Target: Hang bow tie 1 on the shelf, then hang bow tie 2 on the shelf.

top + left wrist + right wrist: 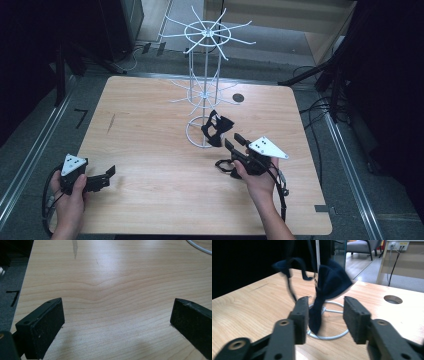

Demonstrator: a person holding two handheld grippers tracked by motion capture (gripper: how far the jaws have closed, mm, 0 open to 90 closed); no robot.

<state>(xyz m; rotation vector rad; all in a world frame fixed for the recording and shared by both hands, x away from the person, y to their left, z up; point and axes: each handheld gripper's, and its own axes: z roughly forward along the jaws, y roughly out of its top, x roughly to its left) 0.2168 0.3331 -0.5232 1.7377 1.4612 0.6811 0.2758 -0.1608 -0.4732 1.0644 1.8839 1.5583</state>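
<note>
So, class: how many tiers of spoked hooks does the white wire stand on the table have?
2. The upper tier crowns the white wire stand; the lower tier sits halfway down the pole, just above the dark cloth item hanging by the base ring.

My left gripper (pixel 109 172) is a black block with a grey three-cornered plate on top, dotted with a few small dark marks, and a black cable looping back from it past the wrist. In the left gripper view its two jaws are thick black slabs with grainy, dusty pads; the left one has two small screw holes along its upper edge. My right gripper (pixel 234 140) carries the same pale triangular plate and a black cable curling down beside the forearm. In the right gripper view its jaws sit on black linkage arms with brass-coloured pivot bushings. Both forearms are bare, without sleeves.
</note>
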